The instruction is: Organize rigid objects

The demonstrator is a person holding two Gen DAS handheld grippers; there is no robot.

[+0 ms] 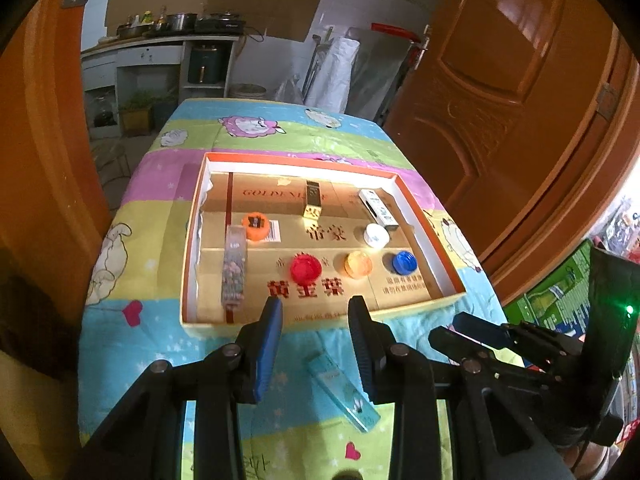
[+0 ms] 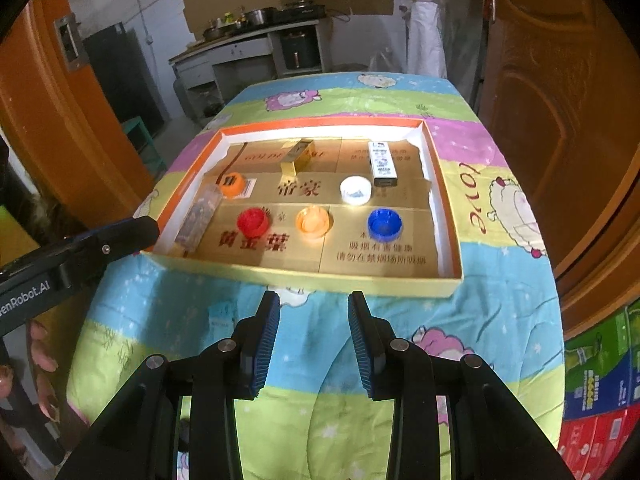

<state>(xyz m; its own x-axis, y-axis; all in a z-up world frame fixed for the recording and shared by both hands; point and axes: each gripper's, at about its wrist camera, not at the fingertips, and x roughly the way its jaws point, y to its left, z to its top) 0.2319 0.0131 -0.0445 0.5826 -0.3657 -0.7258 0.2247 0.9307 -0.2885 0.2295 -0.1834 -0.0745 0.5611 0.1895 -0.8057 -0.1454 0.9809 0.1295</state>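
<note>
An orange-rimmed shallow box [image 1: 448,264] [image 2: 448,276] sits on the quilted table. Inside lie a red cap [image 1: 305,268] [image 2: 252,222], an orange cap [image 1: 358,264] [image 2: 314,222], a blue cap [image 1: 405,262] [image 2: 384,224], a white cap [image 1: 377,235] [image 2: 355,190], a labelled orange cap [image 1: 256,226] [image 2: 231,184], a gold box [image 1: 313,200] [image 2: 298,156], a white-blue box [image 1: 378,208] [image 2: 382,164] and a clear long box [image 1: 234,268] [image 2: 200,216]. A teal flat box [image 1: 344,388] lies on the quilt between the fingers of my open left gripper [image 1: 315,312]. My right gripper [image 2: 314,308] is open and empty before the box's near rim.
The colourful quilt [image 2: 500,320] covers the table. Wooden doors [image 1: 500,80] stand to both sides. A kitchen counter [image 2: 248,40] with pots is behind. Stacked cartons [image 2: 600,380] sit at the right. The right gripper [image 1: 480,330] shows in the left view, the left gripper [image 2: 100,246] in the right view.
</note>
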